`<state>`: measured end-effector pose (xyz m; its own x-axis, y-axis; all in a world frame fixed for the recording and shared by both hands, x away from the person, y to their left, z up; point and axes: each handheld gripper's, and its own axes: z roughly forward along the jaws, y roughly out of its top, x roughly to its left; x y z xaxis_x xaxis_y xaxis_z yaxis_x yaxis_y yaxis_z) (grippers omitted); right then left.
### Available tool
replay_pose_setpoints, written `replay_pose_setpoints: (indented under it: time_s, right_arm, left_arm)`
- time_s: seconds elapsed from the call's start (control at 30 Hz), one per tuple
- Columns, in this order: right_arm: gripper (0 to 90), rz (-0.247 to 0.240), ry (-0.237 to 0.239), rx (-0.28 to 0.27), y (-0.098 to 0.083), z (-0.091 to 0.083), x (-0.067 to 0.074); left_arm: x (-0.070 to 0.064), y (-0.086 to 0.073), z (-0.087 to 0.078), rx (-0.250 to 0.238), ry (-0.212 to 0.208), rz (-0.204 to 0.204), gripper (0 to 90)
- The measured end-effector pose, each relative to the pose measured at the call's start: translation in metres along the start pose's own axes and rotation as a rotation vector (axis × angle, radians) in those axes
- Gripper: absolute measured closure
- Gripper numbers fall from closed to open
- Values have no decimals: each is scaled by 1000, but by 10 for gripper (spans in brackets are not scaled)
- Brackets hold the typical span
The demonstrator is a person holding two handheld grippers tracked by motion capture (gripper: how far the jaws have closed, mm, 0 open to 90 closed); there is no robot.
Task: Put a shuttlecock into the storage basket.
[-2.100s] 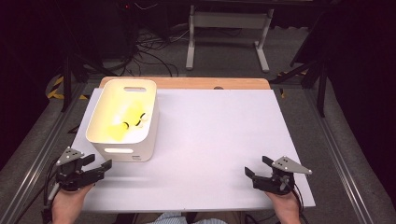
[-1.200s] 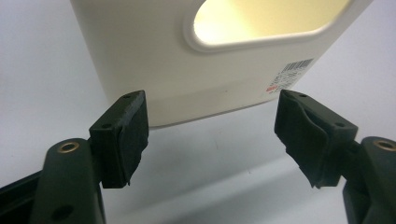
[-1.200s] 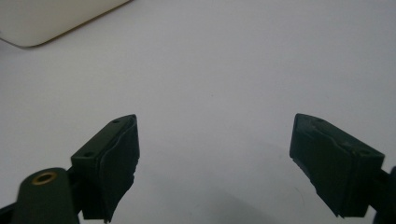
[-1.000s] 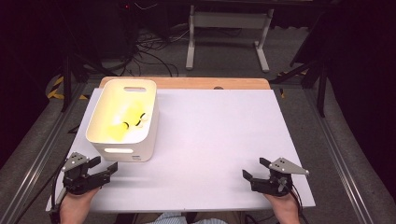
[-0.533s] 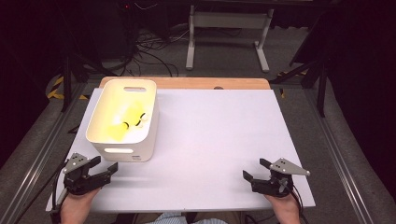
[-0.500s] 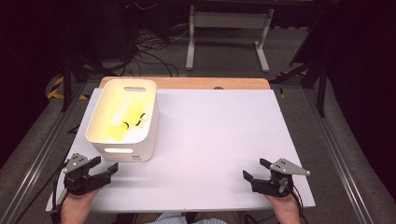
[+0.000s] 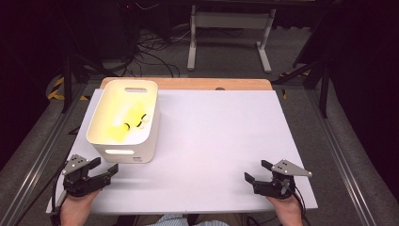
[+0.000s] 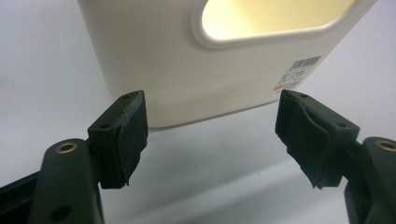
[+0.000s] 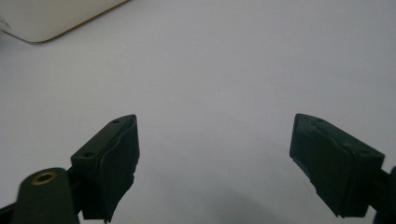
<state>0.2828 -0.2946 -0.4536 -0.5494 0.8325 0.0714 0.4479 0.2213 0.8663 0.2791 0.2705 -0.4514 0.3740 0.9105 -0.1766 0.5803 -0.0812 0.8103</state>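
Note:
A white plastic bin (image 7: 123, 153) with handle cut-outs stands at the left of the white table (image 7: 216, 136); yellow items with small dark and white parts (image 7: 129, 123) lie inside it. My left gripper (image 7: 104, 168) rests near the table's front left corner, open and empty, just short of the bin's near wall (image 8: 187, 70). The left gripper view shows that wall with its cut-out and a barcode label (image 8: 299, 74) between the jaws. My right gripper (image 7: 256, 172) lies at the front right, open, with bare table between its jaws (image 9: 215, 163).
A wooden strip (image 7: 188, 84) edges the table's far side. Beyond it are a metal stand (image 7: 230, 28), cables on the floor (image 7: 150, 47) and dark frames on both sides. A corner of the bin (image 9: 46, 18) appears far off in the right gripper view.
My left gripper has drawn slightly back toward the front edge and settled. The right gripper has barely shifted. Both stay open.

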Motion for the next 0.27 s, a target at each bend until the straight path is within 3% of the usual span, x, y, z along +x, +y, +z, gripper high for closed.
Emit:
replay_pose_setpoints:
  time_s: [0.17, 0.27]
  right_arm:
    - [167, 4, 1, -3, 0, -1, -1]
    - [167, 4, 4, -2, 0, 0, -1]
  left_arm:
    - [0, 0, 1, 4, -1, -3, 264]
    - [-1, 1, 2, 13, -2, 15, 264]
